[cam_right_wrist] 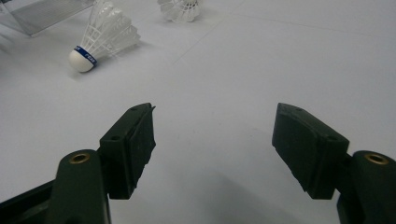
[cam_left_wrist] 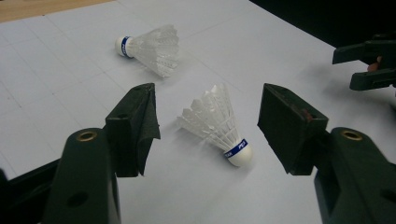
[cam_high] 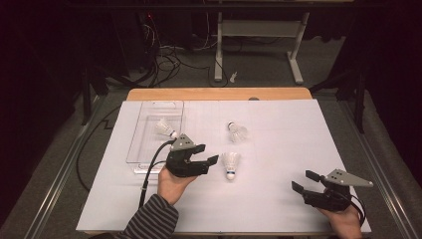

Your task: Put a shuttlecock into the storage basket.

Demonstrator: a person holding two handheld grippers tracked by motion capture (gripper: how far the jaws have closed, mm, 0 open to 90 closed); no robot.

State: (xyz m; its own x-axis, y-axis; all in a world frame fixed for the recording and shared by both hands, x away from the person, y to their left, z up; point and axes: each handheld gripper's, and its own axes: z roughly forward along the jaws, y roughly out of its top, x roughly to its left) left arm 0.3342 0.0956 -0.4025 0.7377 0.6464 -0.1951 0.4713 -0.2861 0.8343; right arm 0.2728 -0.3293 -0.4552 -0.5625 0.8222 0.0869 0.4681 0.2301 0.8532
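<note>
my left gripper (cam_high: 206,160) hovers just left of the near shuttlecock (cam_high: 231,165), jaws wide apart, nothing between the pads. in the left gripper view that shuttlecock (cam_left_wrist: 218,124) lies on its side in the gap ahead of my jaws, cork toward me, feathers away, not touched by either jaw. landmark is this near shuttlecock on the white sheet (cam_high: 278,144).

second shuttlecock (cam_high: 237,132) lies beyond it, a bit right, apart from it, also on its side, cork pointing left-back. third shuttlecock (cam_high: 164,128) lies left and beyond, inside the clear tray (cam_high: 149,117), close to the tray's right wall. my left gripper sits between the tray and the near shuttlecock, cable trailing back along my striped sleeve (cam_high: 152,217).

my right gripper (cam_high: 304,180) is well right and nearer me than the near shuttlecock, jaws apart, empty, over bare sheet. in the right gripper view the near shuttlecock (cam_right_wrist: 102,35) is far off at upper left.

nothing lies between my left jaws and the near shuttlecock. beyond the table: floor cables (cam_high: 166,59) and a white desk frame (cam_high: 259,35).
</note>
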